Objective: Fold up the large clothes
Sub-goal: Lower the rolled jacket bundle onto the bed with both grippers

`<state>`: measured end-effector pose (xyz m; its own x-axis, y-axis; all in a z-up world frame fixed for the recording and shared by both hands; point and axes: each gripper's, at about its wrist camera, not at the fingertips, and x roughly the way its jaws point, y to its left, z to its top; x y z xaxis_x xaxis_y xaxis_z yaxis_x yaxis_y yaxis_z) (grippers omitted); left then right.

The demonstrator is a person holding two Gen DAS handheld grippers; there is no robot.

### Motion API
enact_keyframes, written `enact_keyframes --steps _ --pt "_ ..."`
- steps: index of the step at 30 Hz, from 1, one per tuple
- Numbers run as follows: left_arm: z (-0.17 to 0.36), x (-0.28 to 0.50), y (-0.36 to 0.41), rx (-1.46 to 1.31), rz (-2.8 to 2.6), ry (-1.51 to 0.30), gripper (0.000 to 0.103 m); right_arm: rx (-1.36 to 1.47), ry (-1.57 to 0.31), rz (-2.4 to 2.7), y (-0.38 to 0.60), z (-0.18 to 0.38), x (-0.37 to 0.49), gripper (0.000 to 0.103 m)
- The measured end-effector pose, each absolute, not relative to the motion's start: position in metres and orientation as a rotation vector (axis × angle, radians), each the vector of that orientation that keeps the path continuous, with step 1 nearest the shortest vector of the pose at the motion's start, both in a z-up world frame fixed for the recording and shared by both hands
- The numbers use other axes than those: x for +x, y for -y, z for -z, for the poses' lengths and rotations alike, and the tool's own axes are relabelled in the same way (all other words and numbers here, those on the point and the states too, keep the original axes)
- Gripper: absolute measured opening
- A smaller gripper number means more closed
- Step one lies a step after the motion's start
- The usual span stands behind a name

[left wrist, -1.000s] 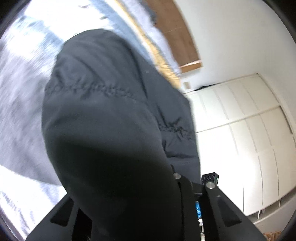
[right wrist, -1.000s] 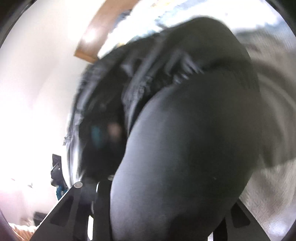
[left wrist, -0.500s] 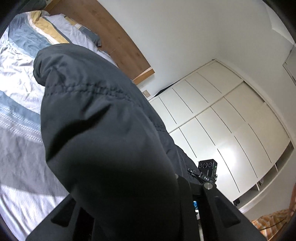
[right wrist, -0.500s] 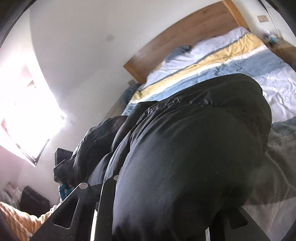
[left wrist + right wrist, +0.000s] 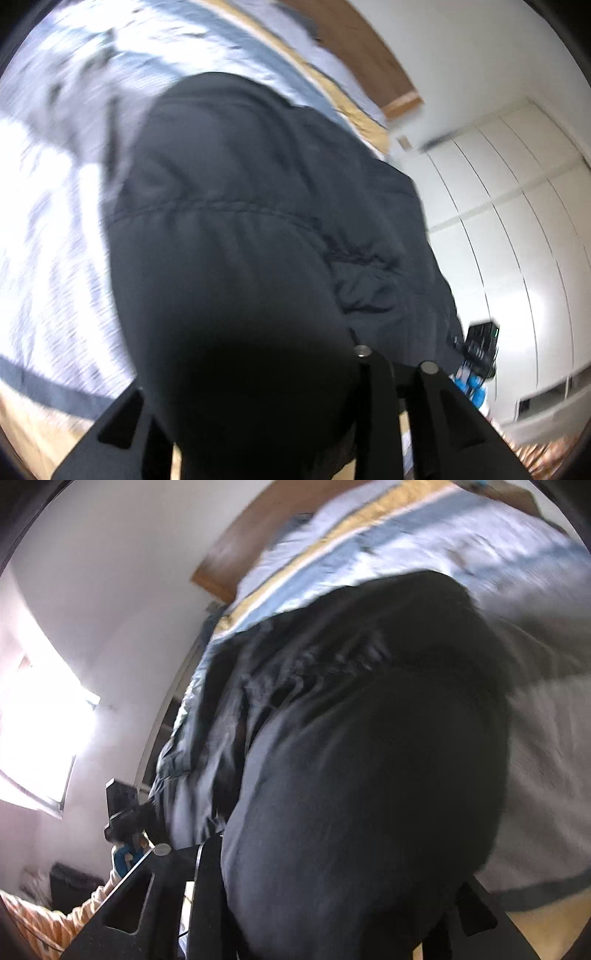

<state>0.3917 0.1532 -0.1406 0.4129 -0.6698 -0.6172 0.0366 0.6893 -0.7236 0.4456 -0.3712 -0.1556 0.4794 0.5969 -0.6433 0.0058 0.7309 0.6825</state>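
A large black padded jacket [image 5: 240, 240] fills the left wrist view and bulges over my left gripper [image 5: 258, 424], which is shut on its fabric. The same jacket [image 5: 369, 757] fills the right wrist view, and my right gripper [image 5: 332, 915] is shut on it too. The jacket hangs stretched between both grippers above a bed. The fingertips are buried in the cloth. The other gripper shows at the far end of the jacket in each view [image 5: 480, 347] [image 5: 122, 812].
A bed with a striped white, blue and yellow cover [image 5: 55, 184] [image 5: 406, 535] lies under the jacket, with a wooden headboard [image 5: 251, 542]. White wardrobe doors [image 5: 517, 221] stand to the left gripper's right. A bright window [image 5: 37, 738] is at the right view's left.
Both grippers have tipped down toward the bed with the jacket still held. Both views are blurred by the motion, and the bed now takes up more of each view.
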Motion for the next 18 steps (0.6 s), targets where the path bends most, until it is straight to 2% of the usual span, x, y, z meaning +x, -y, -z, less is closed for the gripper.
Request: enact_keyframes --steps 3,4,5,7,12,18 --pt "0.148 0.387 -0.171 -0.728 0.435 -1.078 0.049 0.679 -1.049 -0.368 0.399 0.172 0.436 0.057" --pt "0.150 0.387 -0.175 -0.738 0.431 -1.075 0.051 0.678 -1.053 -0.364 0.403 0.175 0.433 0.062" --pt "0.150 0.389 -0.179 -0.750 0.435 -1.064 0.052 0.676 -1.053 -0.365 0.410 0.174 0.436 0.064" --pt "0.152 0.388 -0.188 -0.738 0.439 -1.044 0.063 0.672 -1.036 -0.365 0.418 0.183 0.438 0.070" --pt "0.171 0.393 -0.213 -0.679 0.526 -1.013 0.067 0.633 -0.957 -0.336 0.430 0.188 0.420 0.082" --pt "0.164 0.355 -0.223 -0.653 0.567 -0.887 0.067 0.585 -0.835 -0.261 0.446 0.190 0.391 0.086"
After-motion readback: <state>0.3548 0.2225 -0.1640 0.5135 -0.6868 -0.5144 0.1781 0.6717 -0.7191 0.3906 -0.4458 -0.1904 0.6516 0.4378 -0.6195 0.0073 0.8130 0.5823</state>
